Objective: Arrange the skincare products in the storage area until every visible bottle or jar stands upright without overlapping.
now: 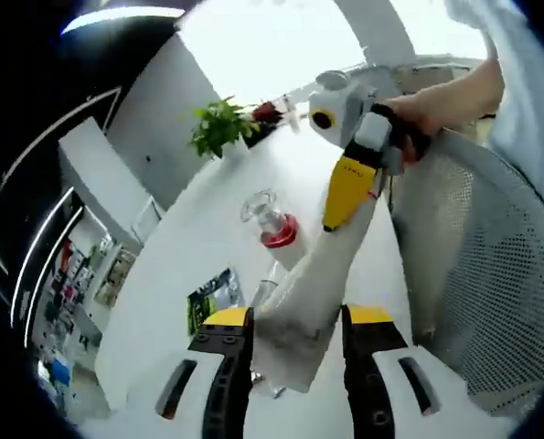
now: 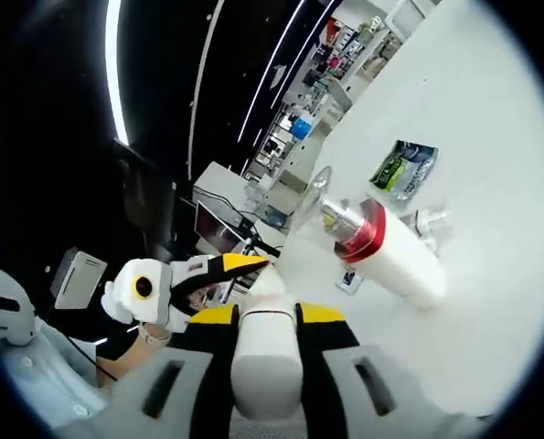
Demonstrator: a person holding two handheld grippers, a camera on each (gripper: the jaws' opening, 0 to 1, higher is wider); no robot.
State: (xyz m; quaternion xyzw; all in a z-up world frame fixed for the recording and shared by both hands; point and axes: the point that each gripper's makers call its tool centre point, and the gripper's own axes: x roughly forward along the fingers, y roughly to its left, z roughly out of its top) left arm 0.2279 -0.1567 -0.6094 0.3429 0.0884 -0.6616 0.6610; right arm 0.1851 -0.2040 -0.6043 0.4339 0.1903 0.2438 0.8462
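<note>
In the left gripper view, your left gripper (image 1: 297, 352) has its jaws pinched on the wide end of a long white tube (image 1: 319, 274). The tube runs away from the camera, and the right gripper (image 1: 349, 187) clamps its far end with yellow tips, held by a hand (image 1: 427, 110). Beyond the tube, on the white table (image 1: 180, 265), a white bottle with a red collar and clear cap (image 1: 273, 222) lies on its side. A green sachet (image 1: 212, 297) lies flat nearby on the left. A potted plant (image 1: 218, 123) stands at the far end of the table, and a mesh chair (image 1: 477, 274) sits to the right.

In the right gripper view, your right gripper (image 2: 268, 343) is closed on the white tube (image 2: 267, 361); the left gripper (image 2: 194, 279) holds its other end. The red-collared bottle (image 2: 386, 251) lies tipped over on the table (image 2: 473, 137), with the green sachet (image 2: 404, 167) just beyond it.
</note>
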